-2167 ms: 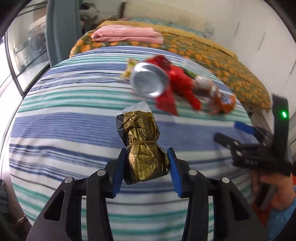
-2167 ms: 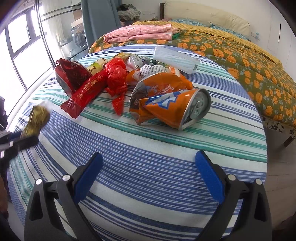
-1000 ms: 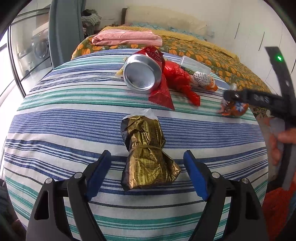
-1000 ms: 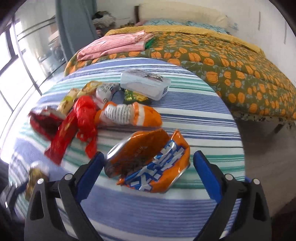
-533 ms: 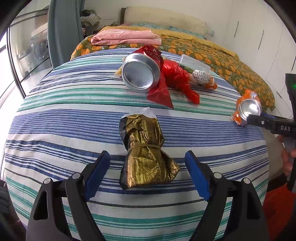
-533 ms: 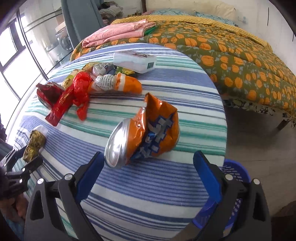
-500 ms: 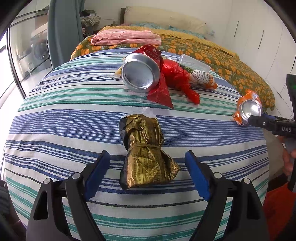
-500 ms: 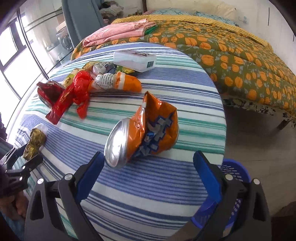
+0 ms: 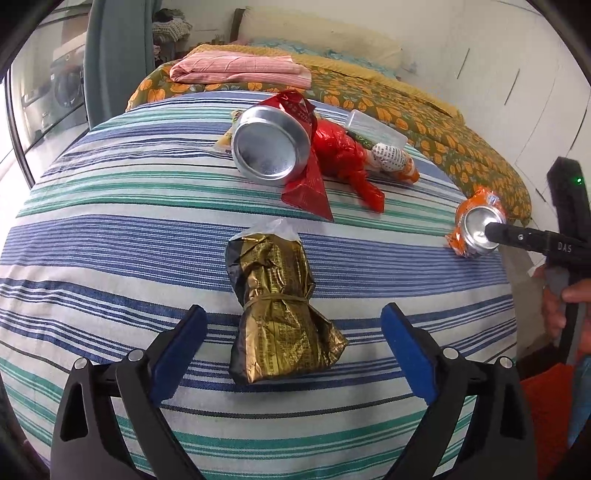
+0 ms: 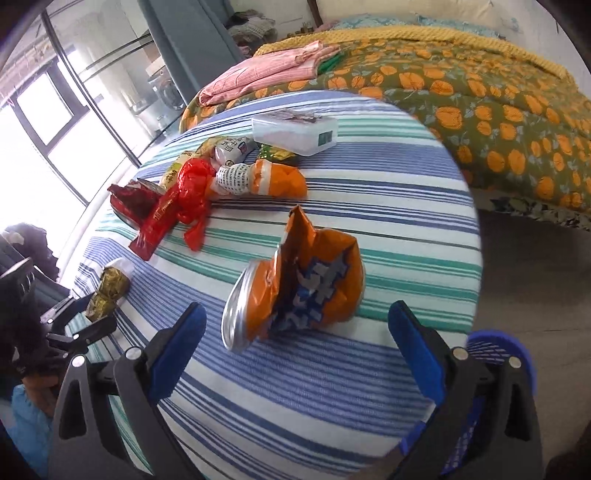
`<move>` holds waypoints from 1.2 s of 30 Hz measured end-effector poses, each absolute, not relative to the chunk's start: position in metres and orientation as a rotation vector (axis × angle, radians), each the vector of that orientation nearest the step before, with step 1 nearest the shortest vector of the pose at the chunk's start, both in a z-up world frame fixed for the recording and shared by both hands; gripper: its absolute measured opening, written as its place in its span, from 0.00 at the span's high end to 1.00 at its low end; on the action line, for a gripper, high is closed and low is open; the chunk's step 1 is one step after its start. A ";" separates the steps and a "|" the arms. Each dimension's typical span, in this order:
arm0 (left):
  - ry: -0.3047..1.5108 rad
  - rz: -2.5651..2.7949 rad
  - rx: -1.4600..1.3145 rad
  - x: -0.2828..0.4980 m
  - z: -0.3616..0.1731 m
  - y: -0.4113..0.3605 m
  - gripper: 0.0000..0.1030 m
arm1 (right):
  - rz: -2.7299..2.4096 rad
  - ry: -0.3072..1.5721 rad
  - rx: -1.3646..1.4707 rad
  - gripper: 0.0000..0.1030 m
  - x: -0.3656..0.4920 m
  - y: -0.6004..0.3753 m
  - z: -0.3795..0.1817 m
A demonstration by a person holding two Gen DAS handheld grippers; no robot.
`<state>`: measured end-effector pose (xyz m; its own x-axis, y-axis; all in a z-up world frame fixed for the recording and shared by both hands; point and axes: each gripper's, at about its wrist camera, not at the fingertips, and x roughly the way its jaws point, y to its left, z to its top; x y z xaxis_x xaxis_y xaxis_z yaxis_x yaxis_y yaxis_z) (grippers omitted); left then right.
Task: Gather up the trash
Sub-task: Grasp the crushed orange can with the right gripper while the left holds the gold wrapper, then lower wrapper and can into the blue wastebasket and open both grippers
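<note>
Left wrist view: the left gripper (image 9: 291, 343) is opening its jaws around a gold packet (image 9: 279, 310) lying untouched on the striped tablecloth (image 9: 110, 236). The right gripper (image 10: 295, 339) is hanging wide open around a crushed orange can (image 10: 295, 299).

We are working in a home bedroom: beyond our grippers a bed (image 10: 498, 103) is lying under an orange-flowered quilt, folded pink linen (image 9: 240, 68) and a pillow (image 9: 321, 35) resting farther back.
</note>
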<state>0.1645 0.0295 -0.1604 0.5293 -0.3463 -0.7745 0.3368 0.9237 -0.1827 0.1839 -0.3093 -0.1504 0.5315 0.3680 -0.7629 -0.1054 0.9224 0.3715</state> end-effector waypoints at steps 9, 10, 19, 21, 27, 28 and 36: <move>0.942 -0.391 -0.002 0.157 -0.156 0.028 0.65 | 0.318 0.952 0.366 0.51 0.176 -0.315 -0.142; 0.944 -0.397 -0.013 0.156 -0.155 0.028 0.66 | 0.325 0.939 0.365 0.51 0.170 -0.315 -0.137; 0.919 -0.577 -0.040 0.123 -0.123 -0.047 0.68 | 0.324 0.893 0.368 0.51 0.118 -0.356 -0.119; 0.920 -0.636 -0.026 0.113 -0.118 -0.077 0.68 | 0.287 0.898 0.376 0.51 0.106 -0.376 -0.123; 0.951 -0.821 0.042 0.082 -0.118 -0.180 0.68 | 0.083 0.960 0.369 0.51 0.070 -0.454 -0.153; 0.958 -0.839 0.058 0.079 -0.120 -0.196 0.68 | 0.064 0.970 0.373 0.51 0.066 -0.462 -0.158; 1.043 -0.914 0.195 0.064 -0.165 -0.317 0.67 | -0.095 1.038 0.438 0.50 0.047 -0.527 -0.213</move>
<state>0.0637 -0.3167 -0.1646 0.1856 -0.5569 -0.8096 0.7292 0.6303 -0.2665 0.0472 -0.5266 -0.2126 0.5126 0.1281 -0.8490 0.2802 0.9097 0.3064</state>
